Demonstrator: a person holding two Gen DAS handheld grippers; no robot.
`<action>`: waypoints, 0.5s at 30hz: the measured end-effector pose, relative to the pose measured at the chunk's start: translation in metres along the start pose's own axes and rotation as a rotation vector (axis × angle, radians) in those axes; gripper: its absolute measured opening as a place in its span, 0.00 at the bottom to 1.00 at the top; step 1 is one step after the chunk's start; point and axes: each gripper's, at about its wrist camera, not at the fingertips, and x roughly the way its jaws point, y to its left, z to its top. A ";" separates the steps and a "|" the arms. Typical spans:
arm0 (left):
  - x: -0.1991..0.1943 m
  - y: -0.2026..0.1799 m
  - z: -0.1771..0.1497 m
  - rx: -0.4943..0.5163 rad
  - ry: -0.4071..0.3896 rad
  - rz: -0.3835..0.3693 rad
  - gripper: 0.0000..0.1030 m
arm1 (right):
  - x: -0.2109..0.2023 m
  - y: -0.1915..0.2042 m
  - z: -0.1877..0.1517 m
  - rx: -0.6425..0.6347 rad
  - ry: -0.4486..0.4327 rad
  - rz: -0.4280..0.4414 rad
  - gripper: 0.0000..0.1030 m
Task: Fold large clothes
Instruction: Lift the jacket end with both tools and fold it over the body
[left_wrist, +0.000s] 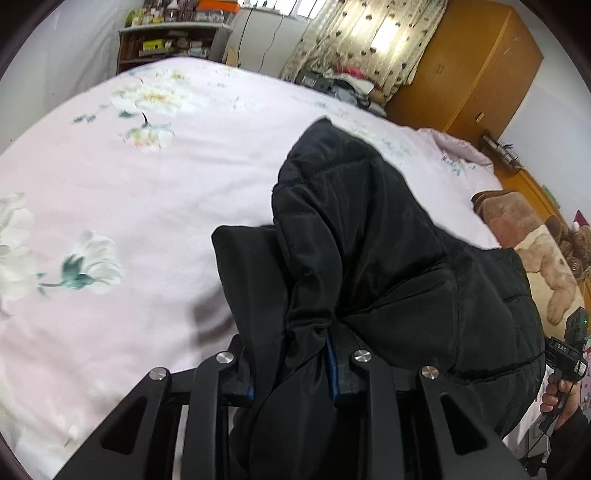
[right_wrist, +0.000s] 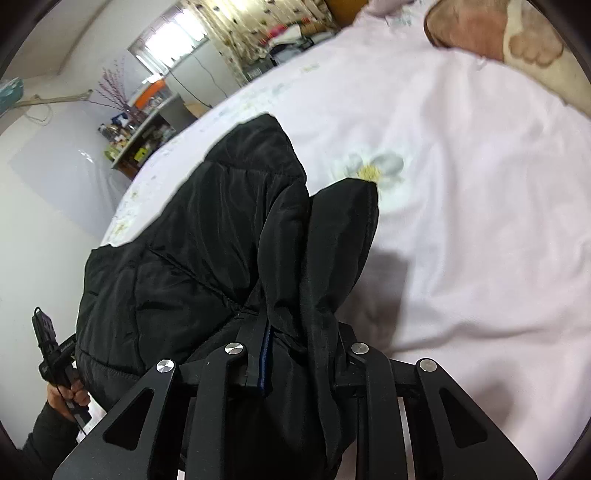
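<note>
A black padded jacket (left_wrist: 369, 240) hangs bunched above the pink flowered bed sheet (left_wrist: 147, 184). My left gripper (left_wrist: 291, 373) is shut on a gathered fold of the jacket, cloth squeezed between its blue-edged pads. In the right wrist view the same black jacket (right_wrist: 207, 240) drapes forward and left, and my right gripper (right_wrist: 301, 363) is shut on another bunch of it. The jacket's lower part sags between the two grippers and hides both sets of fingertips. Each view shows the opposite hand holding its gripper handle at the frame edge.
The bed sheet (right_wrist: 480, 221) spreads wide on both sides. A brown blanket with a bear print (left_wrist: 535, 266) lies at the bed's right end. A cluttered shelf (left_wrist: 170, 40), curtains (left_wrist: 362, 40) and a wooden wardrobe (left_wrist: 472, 66) stand beyond the bed.
</note>
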 end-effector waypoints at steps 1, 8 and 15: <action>-0.006 0.000 -0.001 -0.001 -0.010 -0.006 0.26 | -0.007 0.002 -0.003 -0.004 -0.010 0.003 0.21; -0.048 -0.006 -0.009 0.027 -0.059 -0.036 0.26 | -0.046 0.013 -0.020 -0.028 -0.038 0.027 0.21; -0.049 -0.010 0.012 0.043 -0.089 -0.037 0.26 | -0.047 0.021 -0.006 -0.044 -0.060 0.045 0.21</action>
